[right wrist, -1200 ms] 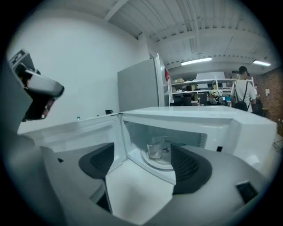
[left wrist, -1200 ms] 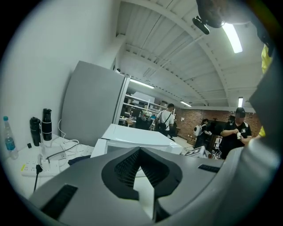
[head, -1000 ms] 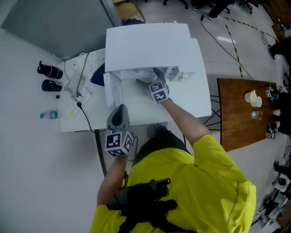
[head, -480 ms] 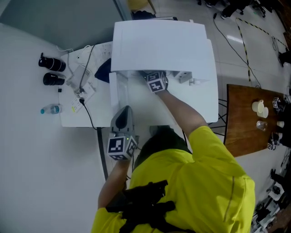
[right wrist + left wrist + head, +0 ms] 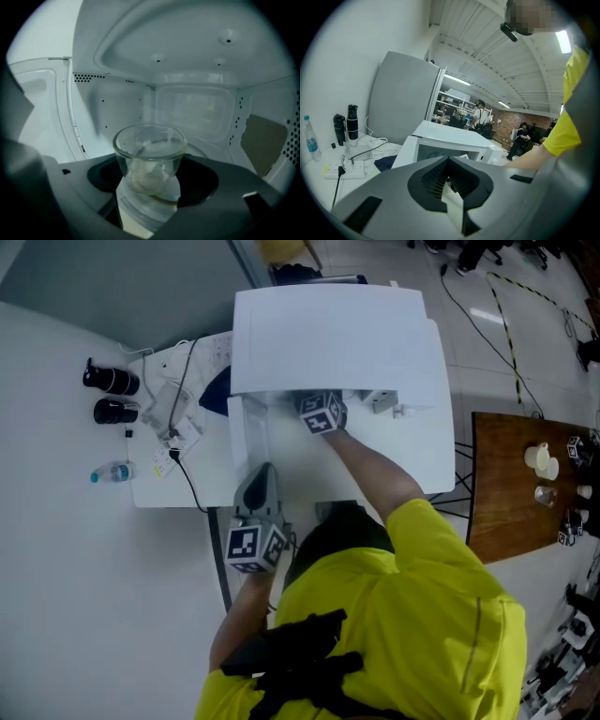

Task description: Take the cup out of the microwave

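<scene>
A clear glass cup [image 5: 149,159] stands inside the white microwave [image 5: 328,334], on its glass turntable [image 5: 206,145]. My right gripper [image 5: 149,187] reaches into the cavity, and its jaws are closing with the cup between them; both pads touch the cup's sides. From the head view only its marker cube [image 5: 322,413] shows at the oven's mouth; the cup is hidden there. The microwave door [image 5: 246,442] hangs open to the left. My left gripper [image 5: 255,486] is shut and empty, held in front of the door near the table's front edge.
Two black bottles [image 5: 111,395], a small water bottle [image 5: 112,473] and a power strip with cables [image 5: 173,432] lie left of the microwave on the white table [image 5: 169,488]. A wooden table [image 5: 516,493] with small cups stands at the right.
My right gripper has gone deeper into the microwave, so only its marker cube shows from above. The left gripper has stayed about where it was.
</scene>
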Available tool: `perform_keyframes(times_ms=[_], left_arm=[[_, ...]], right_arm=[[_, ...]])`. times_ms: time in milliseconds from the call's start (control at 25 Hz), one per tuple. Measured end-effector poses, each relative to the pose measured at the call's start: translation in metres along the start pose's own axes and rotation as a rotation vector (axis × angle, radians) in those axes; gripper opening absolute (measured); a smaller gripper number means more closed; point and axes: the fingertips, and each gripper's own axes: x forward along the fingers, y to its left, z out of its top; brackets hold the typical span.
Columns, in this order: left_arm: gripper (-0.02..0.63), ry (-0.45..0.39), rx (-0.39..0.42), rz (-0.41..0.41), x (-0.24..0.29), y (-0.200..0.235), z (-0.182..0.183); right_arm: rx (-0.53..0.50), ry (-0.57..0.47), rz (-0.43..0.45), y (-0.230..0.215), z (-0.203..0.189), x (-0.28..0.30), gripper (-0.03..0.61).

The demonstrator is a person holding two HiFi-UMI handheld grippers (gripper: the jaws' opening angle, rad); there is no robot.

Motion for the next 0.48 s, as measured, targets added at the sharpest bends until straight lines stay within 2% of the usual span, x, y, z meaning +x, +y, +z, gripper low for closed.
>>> perform_keyframes(times_ms=[200,320,480], left_arm=[[0.003,-0.011,-0.01,-0.012,0.001,0.004,0.002],[0.003,-0.016,-0.016,-0.026,0.001,0.0,0.005],[0.003,-0.008,0.001,-0.07,0.002,-0.013,0.004]], right_arm=[[0.027,-0.059,0.043,0.017,0.002,-0.032,0.342],[0.071,-0.092,0.081,0.034,-0.005,-0.072,0.341],[0.1,-0.073,0.083,0.042,-0.05,-0.136,0.341]])
